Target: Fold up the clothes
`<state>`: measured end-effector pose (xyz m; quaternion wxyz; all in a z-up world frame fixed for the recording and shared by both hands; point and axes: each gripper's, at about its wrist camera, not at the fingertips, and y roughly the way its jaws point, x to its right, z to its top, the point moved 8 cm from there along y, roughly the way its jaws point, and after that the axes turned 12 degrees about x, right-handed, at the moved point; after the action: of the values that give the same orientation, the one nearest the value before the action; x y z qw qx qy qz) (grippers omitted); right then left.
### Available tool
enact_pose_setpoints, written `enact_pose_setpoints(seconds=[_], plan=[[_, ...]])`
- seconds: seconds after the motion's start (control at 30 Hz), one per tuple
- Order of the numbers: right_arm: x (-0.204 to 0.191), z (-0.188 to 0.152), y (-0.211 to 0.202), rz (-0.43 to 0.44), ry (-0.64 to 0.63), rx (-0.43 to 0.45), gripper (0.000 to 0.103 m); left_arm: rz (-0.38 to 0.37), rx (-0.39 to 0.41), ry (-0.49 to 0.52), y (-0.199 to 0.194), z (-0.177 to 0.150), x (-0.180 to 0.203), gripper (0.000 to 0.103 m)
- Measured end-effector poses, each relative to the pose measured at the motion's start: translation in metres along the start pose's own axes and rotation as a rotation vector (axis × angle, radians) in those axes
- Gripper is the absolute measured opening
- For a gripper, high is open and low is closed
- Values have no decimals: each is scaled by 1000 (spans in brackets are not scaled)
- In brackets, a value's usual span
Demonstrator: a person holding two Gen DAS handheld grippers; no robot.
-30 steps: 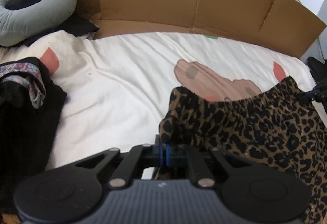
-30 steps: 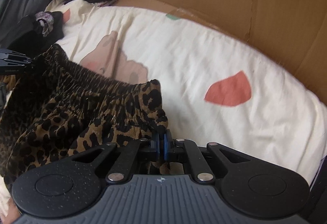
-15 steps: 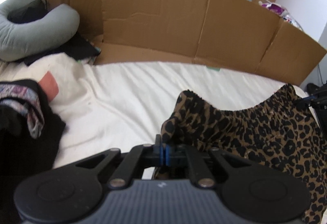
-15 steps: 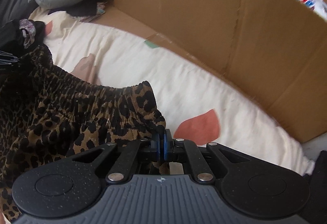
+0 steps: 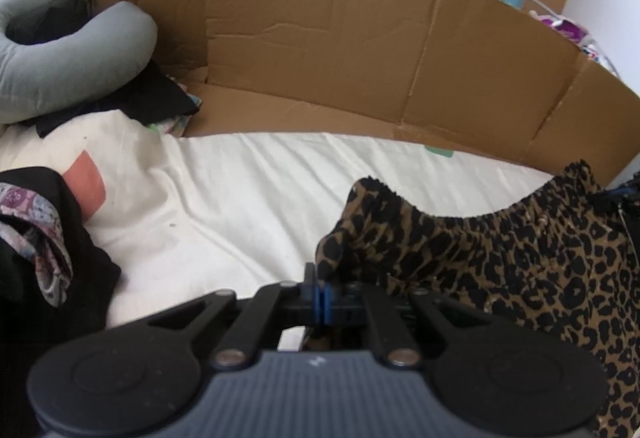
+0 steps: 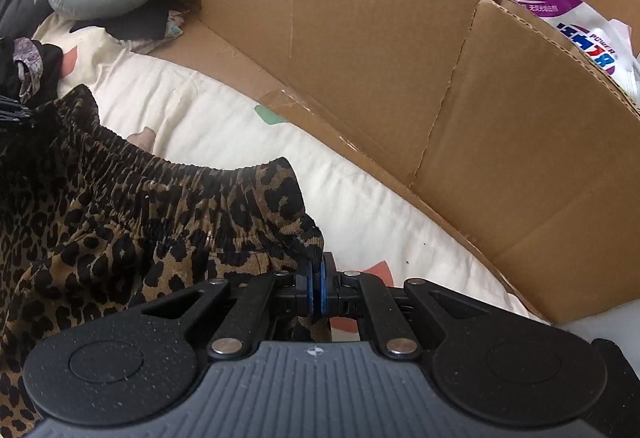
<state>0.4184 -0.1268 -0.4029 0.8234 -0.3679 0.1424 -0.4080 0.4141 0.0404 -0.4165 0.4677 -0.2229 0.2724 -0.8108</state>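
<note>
Your left gripper [image 5: 321,296] pinches one corner of the leopard garment's [image 5: 520,250] waistband, and your right gripper [image 6: 315,292] is clamped on the other. The garment hangs stretched between them above the bed's [image 5: 248,198] right edge, near the cardboard [image 6: 400,50].

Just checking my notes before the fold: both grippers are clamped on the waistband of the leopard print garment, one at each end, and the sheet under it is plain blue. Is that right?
Not quite. The sheet is cream white with coloured patches, not plain blue, as the right wrist view shows. The rest holds: the left gripper and the right gripper are each shut on an end of the waistband of the leopard print garment.
</note>
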Motion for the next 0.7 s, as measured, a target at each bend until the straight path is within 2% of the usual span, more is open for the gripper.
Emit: enact_pose_setpoints(seconds=[0.4,0.53,0.63,0.7], plan=[[2,13,17,-23,11,32,1,54,32,17,4,12,-4,3],[3,4,34,-38,38,3,2,70,-38,18,26,-2,-5,4],[7,-11,44,-41,71,-44,5,97,-98,16,38,-17,-9,13],[9,-20,51,-43,92,-75,14,107,-113,31,38,-22,-11,20]])
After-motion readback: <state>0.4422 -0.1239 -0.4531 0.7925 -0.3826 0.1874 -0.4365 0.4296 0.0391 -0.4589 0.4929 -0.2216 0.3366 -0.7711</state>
